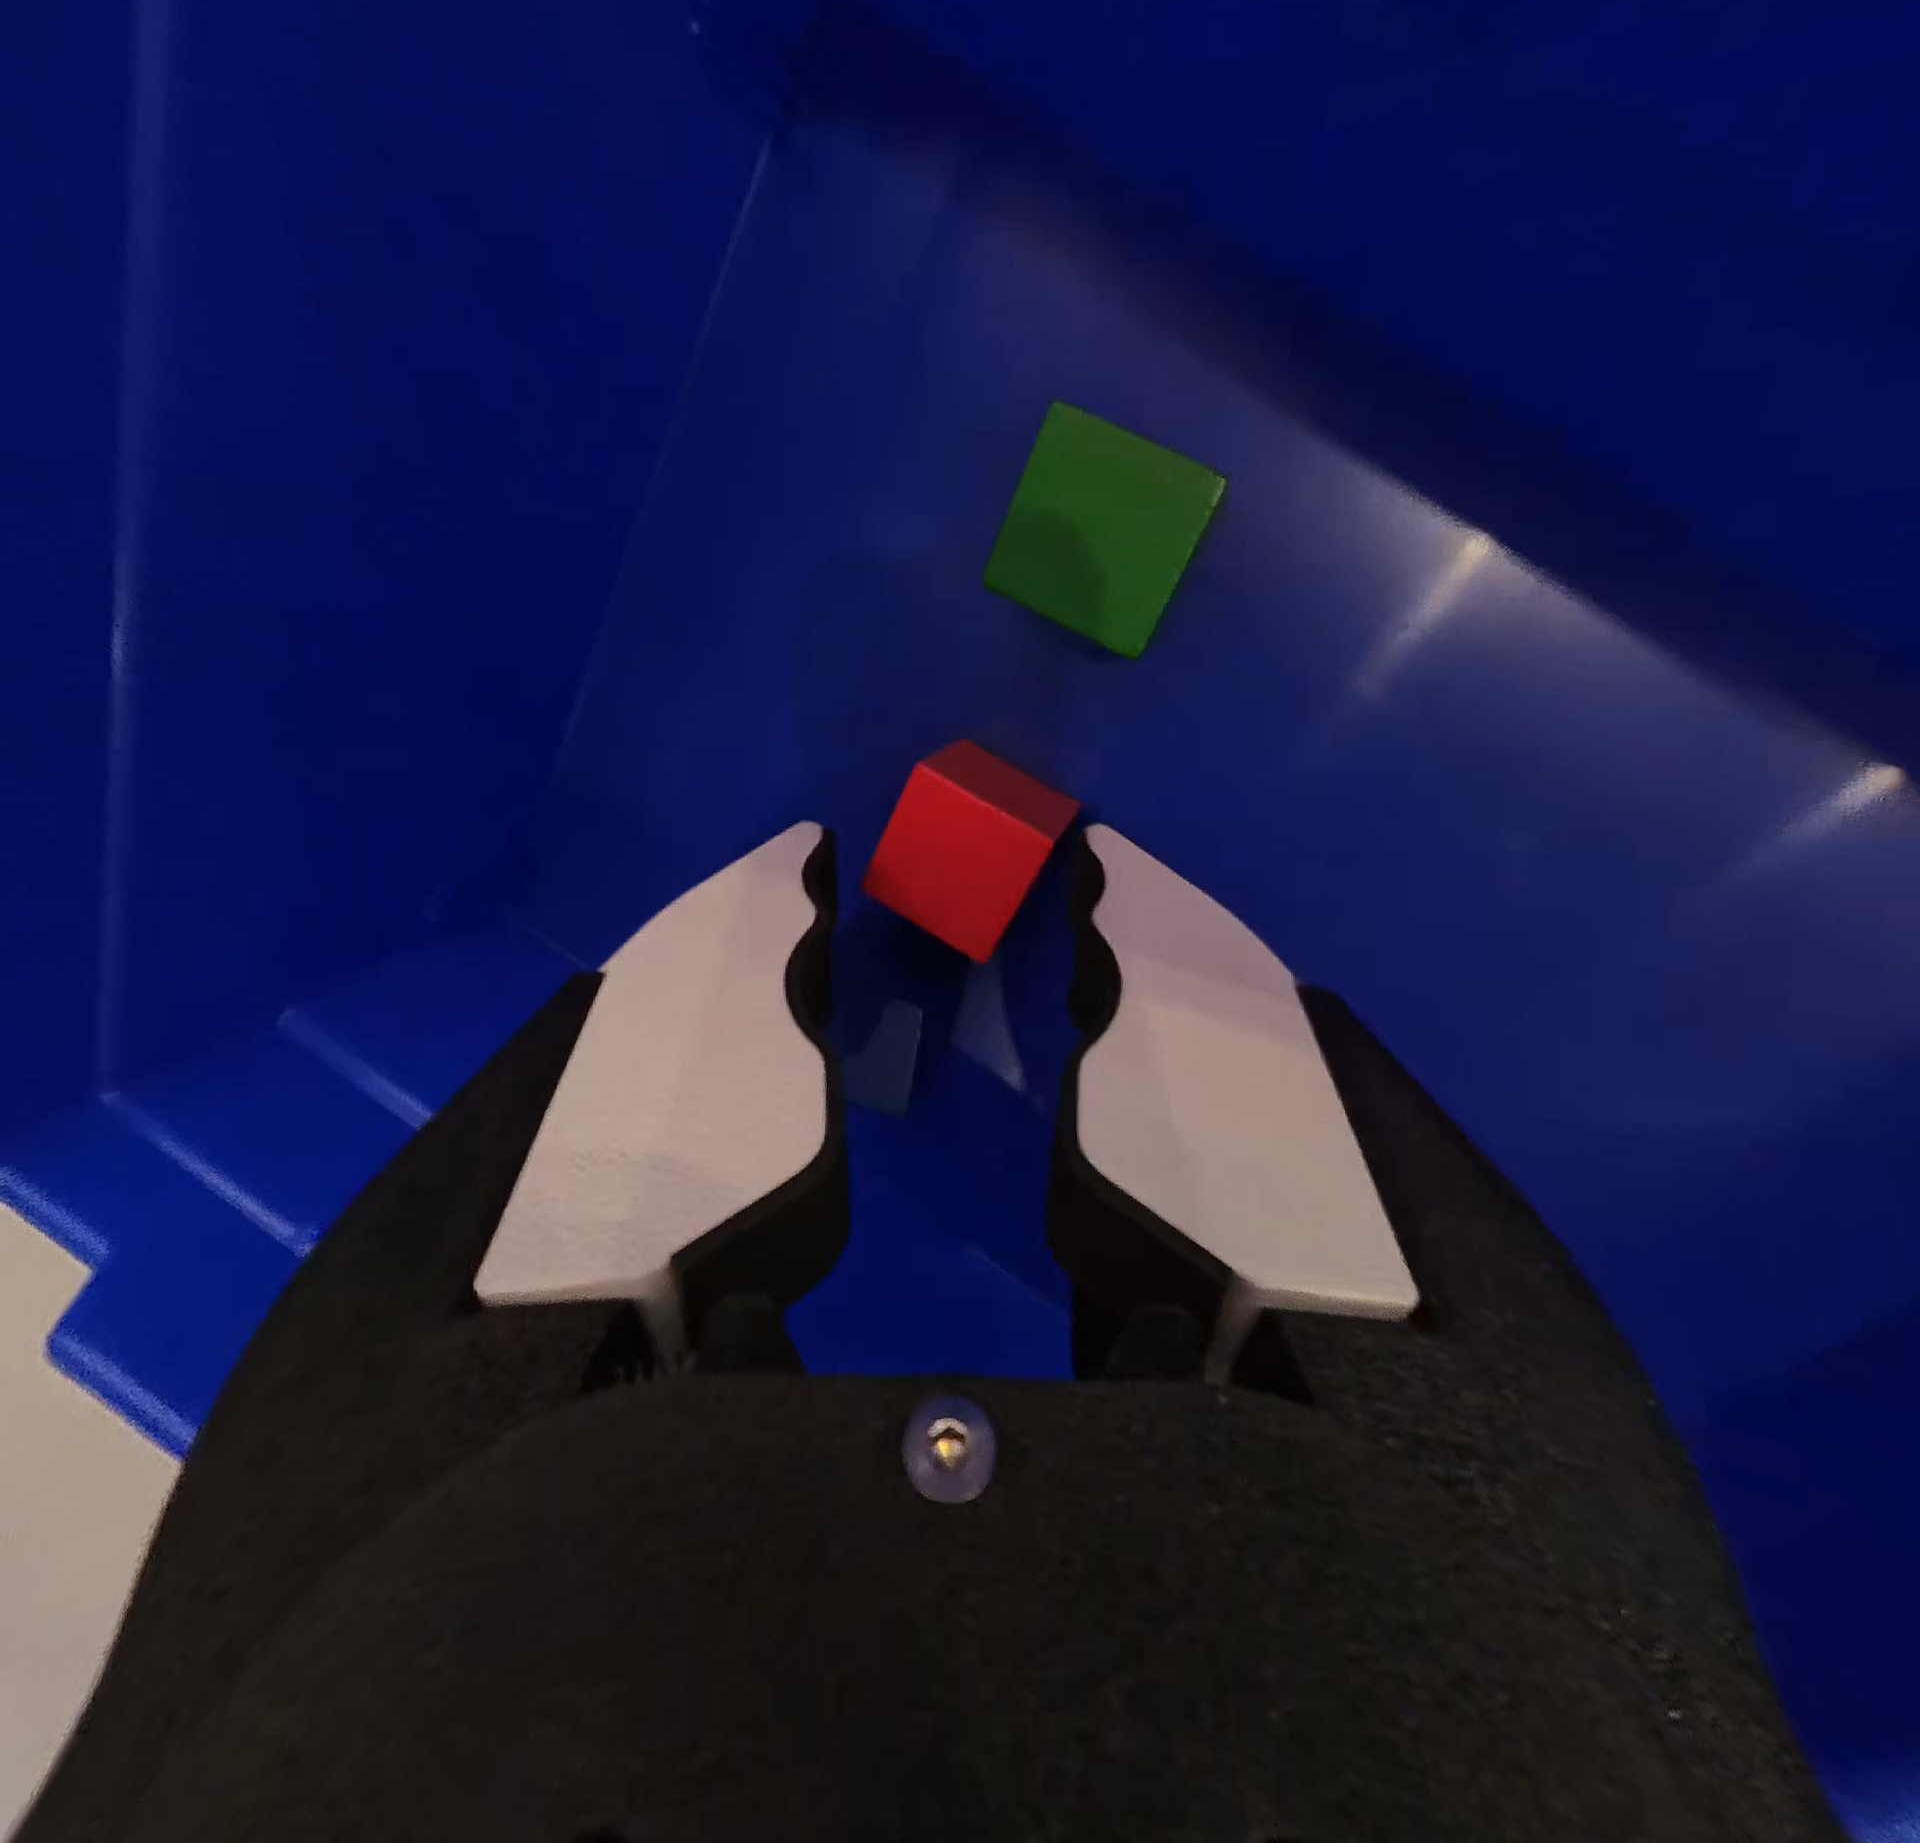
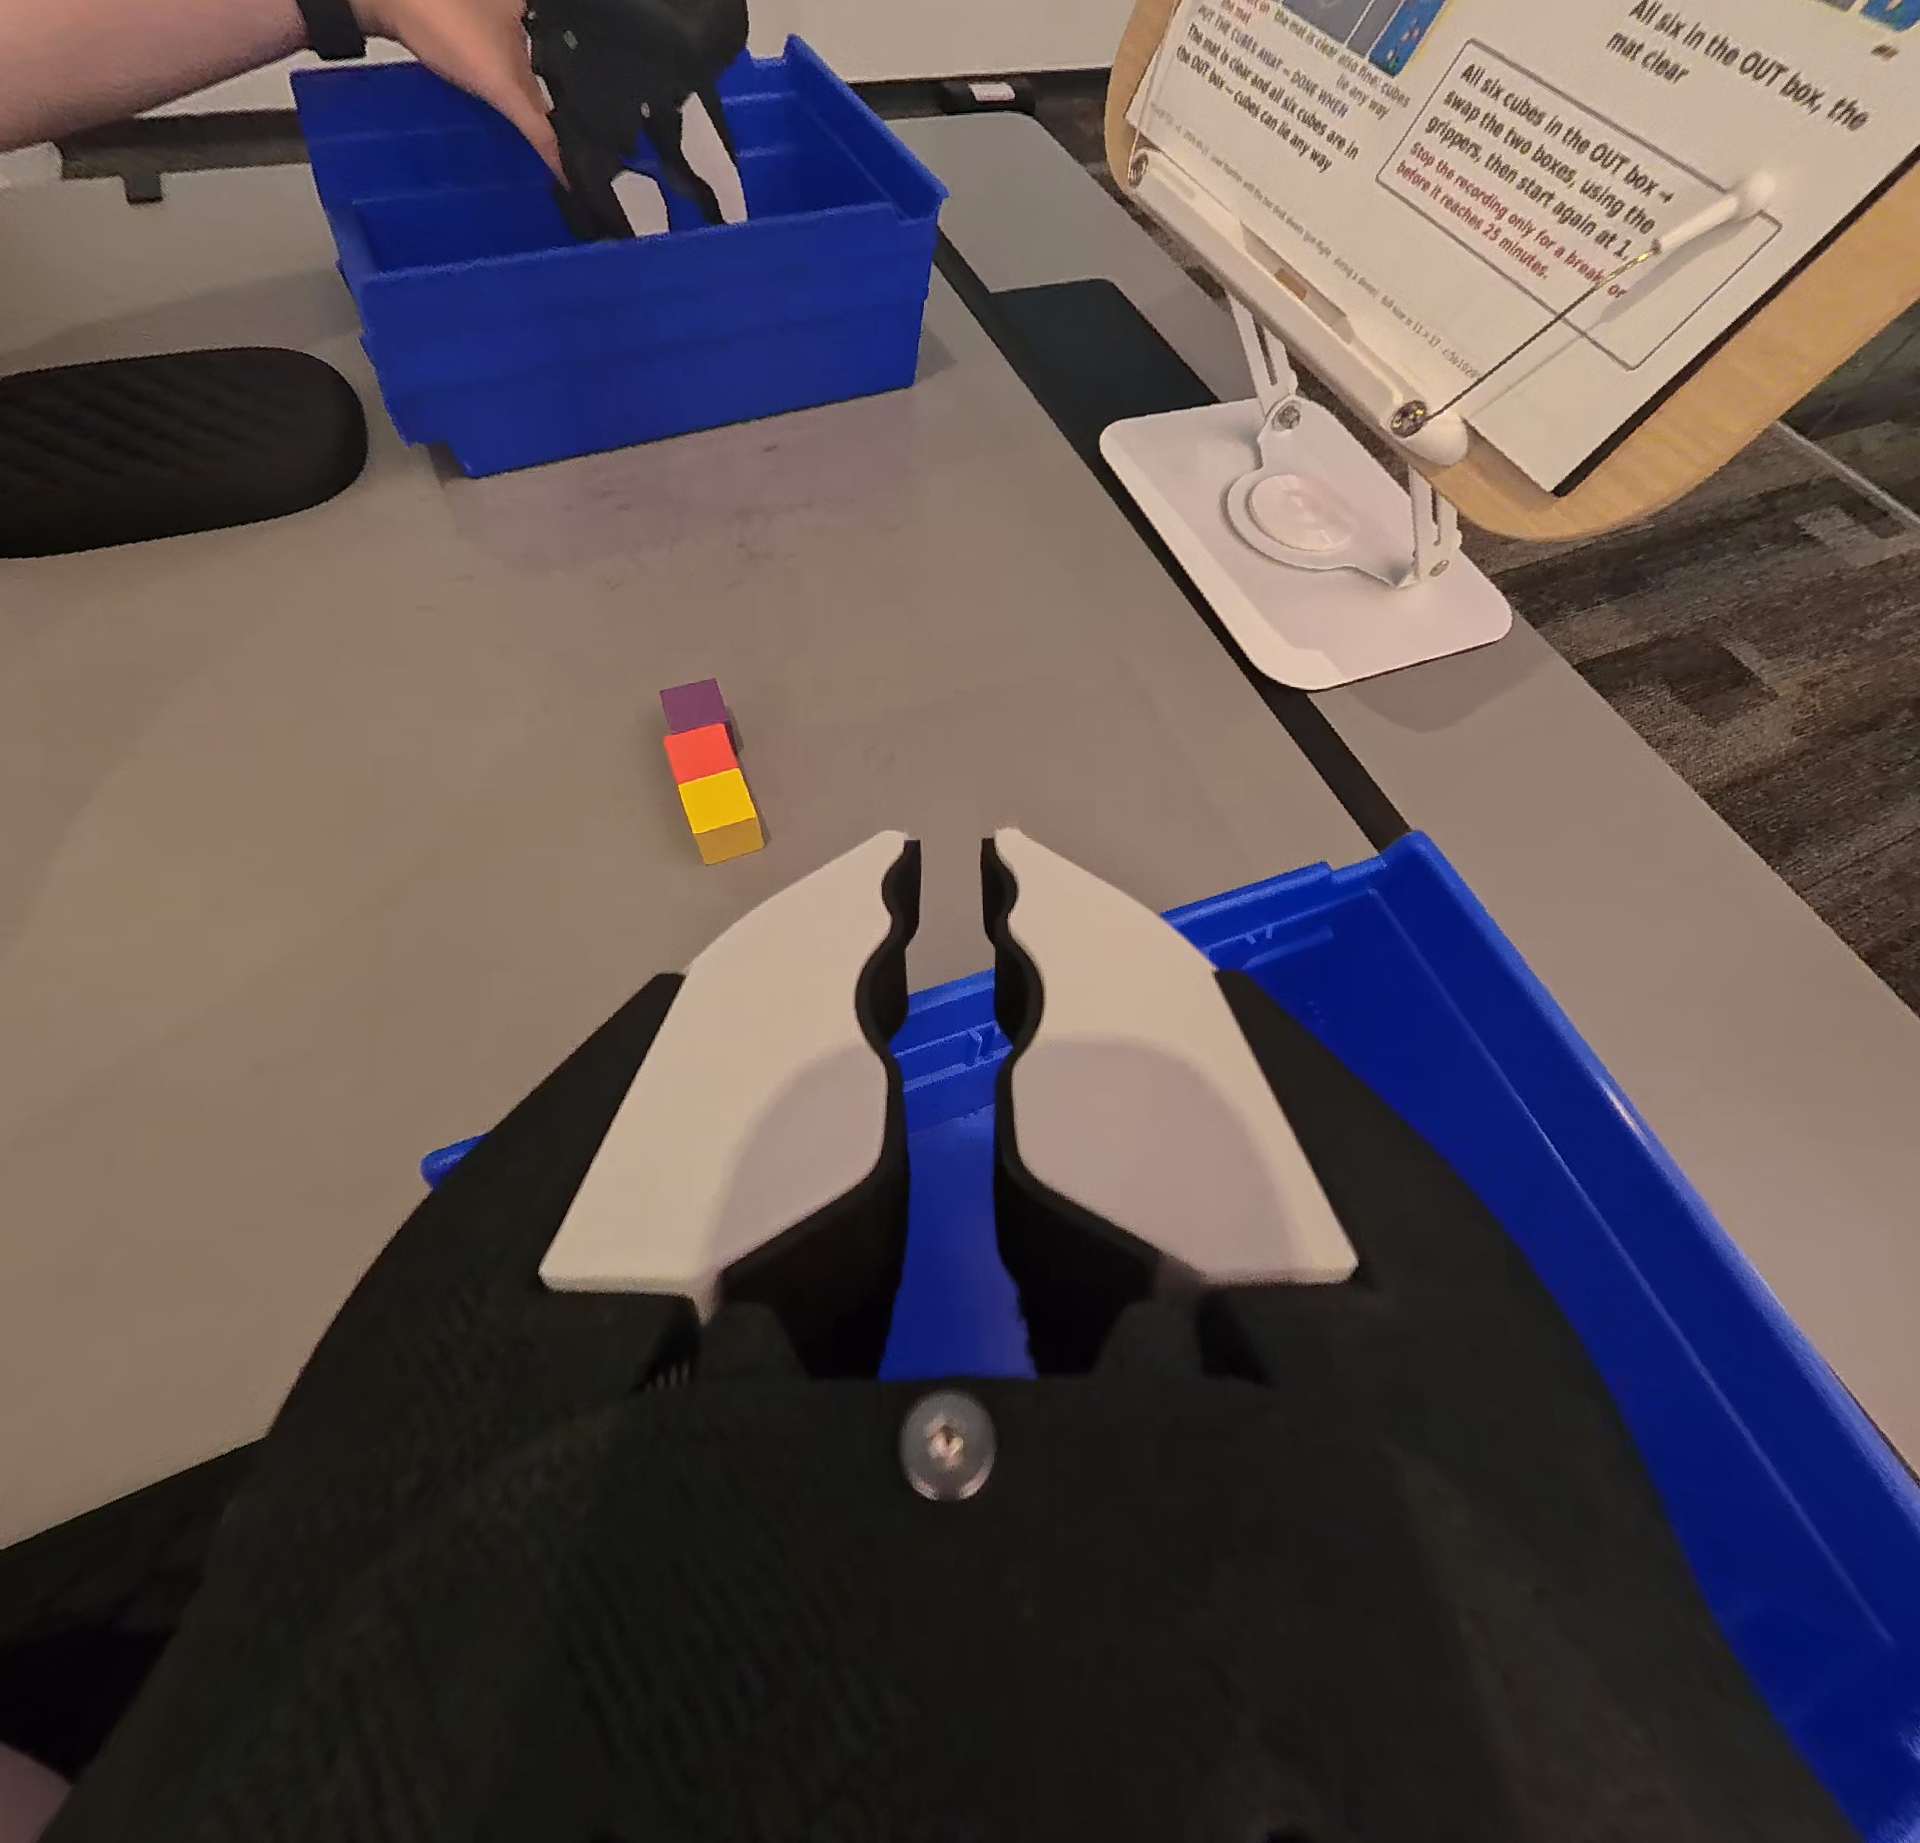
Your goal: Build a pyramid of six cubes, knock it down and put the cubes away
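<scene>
In the left wrist view, the left gripper (image 1: 951, 837) is reaching down into a blue bin (image 1: 416, 443), its jaws standing moderately apart. A red cube (image 1: 966, 853) is sitting between the fingertips, tilted on a corner; the right finger (image 1: 1153, 952) looks to be touching it while a gap shows at the left one, so I cannot tell whether the cube is gripped, just freed or about to be taken. A green cube (image 1: 1107, 531) is lying on the bin floor at about one o'clock from the red one, near but apart.

In the right wrist view, the right gripper (image 2: 951, 848) is hovering over the rim of a second blue bin (image 2: 1558, 1118), empty, its jaws narrowed to a slim slot. On the grey table (image 2: 312, 858) at about eleven o'clock from its tips, three cubes are lying in a touching row: a yellow cube (image 2: 717, 801) nearest, an orange cube (image 2: 698, 751) in the middle, a purple cube (image 2: 693, 704) farthest. At twelve o'clock, well beyond them, the far bin (image 2: 644, 339) is taking in the left gripper, held by a person's hand (image 2: 457, 27). A paper sheet on a stand (image 2: 1299, 546) is standing at two o'clock.

Judging by this, the bottom row looks laid and the upper cubes are being fetched. Only five cubes are showing; second row, top, knock-down and tidying are all waiting.
</scene>
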Action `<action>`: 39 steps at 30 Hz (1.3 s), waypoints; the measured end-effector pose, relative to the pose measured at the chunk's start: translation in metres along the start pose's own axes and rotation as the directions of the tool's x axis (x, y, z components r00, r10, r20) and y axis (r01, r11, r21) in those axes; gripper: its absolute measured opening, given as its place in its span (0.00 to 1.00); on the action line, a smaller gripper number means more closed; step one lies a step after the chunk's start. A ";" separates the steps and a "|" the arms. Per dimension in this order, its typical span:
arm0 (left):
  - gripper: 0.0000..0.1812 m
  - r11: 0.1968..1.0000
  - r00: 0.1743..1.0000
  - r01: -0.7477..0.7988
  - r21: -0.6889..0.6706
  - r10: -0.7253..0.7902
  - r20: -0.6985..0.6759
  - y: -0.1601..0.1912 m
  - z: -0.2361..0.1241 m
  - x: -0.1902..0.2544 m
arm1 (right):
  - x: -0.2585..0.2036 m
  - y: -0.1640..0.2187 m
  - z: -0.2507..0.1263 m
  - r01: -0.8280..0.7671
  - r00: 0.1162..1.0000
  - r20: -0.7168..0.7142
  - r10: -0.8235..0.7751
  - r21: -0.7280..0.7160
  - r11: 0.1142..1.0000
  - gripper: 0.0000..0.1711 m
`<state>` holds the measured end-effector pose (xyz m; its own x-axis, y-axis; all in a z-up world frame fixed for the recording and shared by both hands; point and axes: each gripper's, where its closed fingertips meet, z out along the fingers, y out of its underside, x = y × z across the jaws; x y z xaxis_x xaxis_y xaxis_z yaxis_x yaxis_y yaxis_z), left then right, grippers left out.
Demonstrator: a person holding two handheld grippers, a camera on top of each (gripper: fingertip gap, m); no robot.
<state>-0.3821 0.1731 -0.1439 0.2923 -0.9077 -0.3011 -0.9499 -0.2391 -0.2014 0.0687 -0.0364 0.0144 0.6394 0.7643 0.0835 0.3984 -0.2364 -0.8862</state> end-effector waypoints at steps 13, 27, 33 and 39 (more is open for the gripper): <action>0.15 1.000 0.973 -0.002 -0.003 0.003 0.230 -0.024 -0.072 -0.031 | 0.000 -0.001 0.001 0.000 1.000 0.008 0.000 0.009 1.000 0.07; 0.15 0.879 0.918 -0.375 0.294 0.396 -0.011 -0.228 -0.132 0.226 | -0.010 -0.006 0.002 0.031 0.999 0.024 -0.031 0.001 1.000 0.07; 0.15 0.883 0.883 -0.416 0.215 0.449 -0.136 -0.248 -0.075 0.265 | -0.014 -0.013 -0.003 0.040 0.999 0.032 -0.041 0.032 0.999 0.07; 0.15 0.896 0.870 -0.414 0.161 0.441 -0.220 -0.248 -0.060 0.267 | -0.012 -0.013 -0.005 0.034 0.999 0.030 -0.035 0.039 0.999 0.07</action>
<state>-0.0748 -0.0312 -0.1180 -0.1892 -0.9710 -0.1460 -0.9541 0.2169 -0.2064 0.0592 -0.0458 0.0268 0.6050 0.7898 0.1007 0.3938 -0.1869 -0.9000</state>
